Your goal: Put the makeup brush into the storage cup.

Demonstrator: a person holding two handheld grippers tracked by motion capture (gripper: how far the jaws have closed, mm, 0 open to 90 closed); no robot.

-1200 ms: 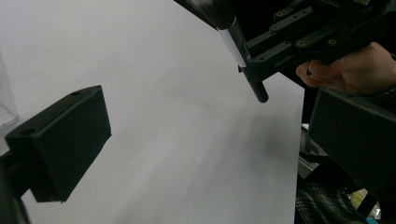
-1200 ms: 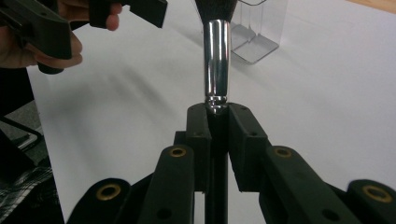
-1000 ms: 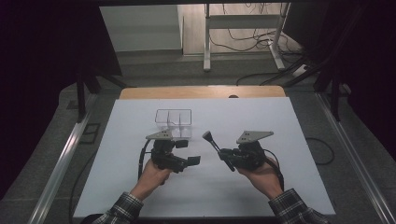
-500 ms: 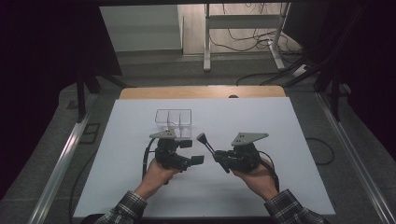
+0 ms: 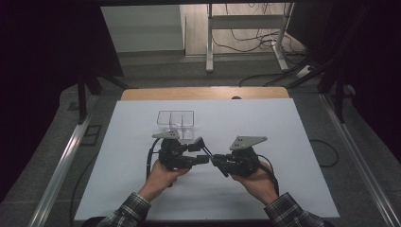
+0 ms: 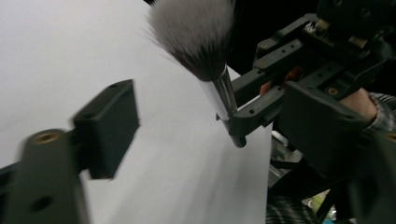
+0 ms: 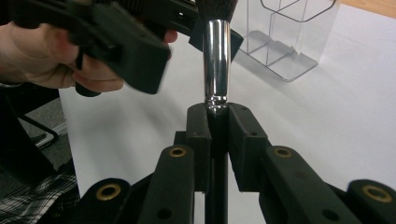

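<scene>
My right gripper (image 7: 217,116) is shut on the dark handle of a makeup brush (image 7: 217,60) with a chrome ferrule and grey-white bristles (image 6: 194,32). In the high view the brush (image 5: 208,152) points up and left from my right gripper (image 5: 219,160) into the gap of my left gripper (image 5: 200,151). The left gripper stands open, one black jaw wide of the bristles on the left in the left gripper view, and touches nothing. A clear plastic organizer (image 5: 176,124) with compartments stands on the white table just beyond the left gripper.
The white tabletop (image 5: 293,142) has a wooden strip (image 5: 203,93) along its far edge. Metal rails run down both sides of the table. Table legs and cables (image 5: 246,42) lie on the floor beyond. The organizer (image 7: 289,42) looks empty.
Both hands have drawn together near the table's middle. The right gripper carried the brush left, so its bristles now sit between the left gripper's open jaws.
</scene>
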